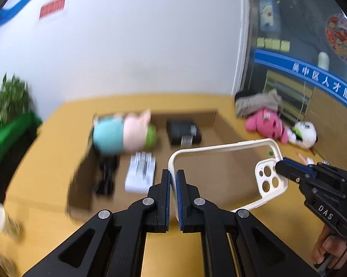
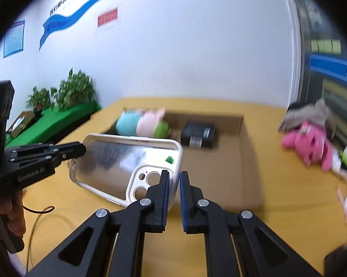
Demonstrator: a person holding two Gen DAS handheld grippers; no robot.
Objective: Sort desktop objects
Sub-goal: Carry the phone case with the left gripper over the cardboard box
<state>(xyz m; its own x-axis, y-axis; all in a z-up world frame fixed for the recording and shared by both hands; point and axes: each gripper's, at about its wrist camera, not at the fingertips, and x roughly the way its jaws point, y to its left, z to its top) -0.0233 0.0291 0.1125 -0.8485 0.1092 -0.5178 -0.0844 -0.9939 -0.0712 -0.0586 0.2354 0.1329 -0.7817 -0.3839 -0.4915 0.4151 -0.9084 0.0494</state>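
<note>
A clear phone case with a white rim is held in the air between both grippers, above the cardboard tray. My left gripper is shut on its left rim. My right gripper is shut on the rim at the camera-hole end; it shows in the left wrist view. The case also shows in the right wrist view, with the left gripper on its far end. In the tray lie a blue-pink-green plush and a black box.
A white packet and a black object also lie in the tray. A pink plush, a white plush and a grey cloth sit at the right on the yellow table. Plants stand at the left.
</note>
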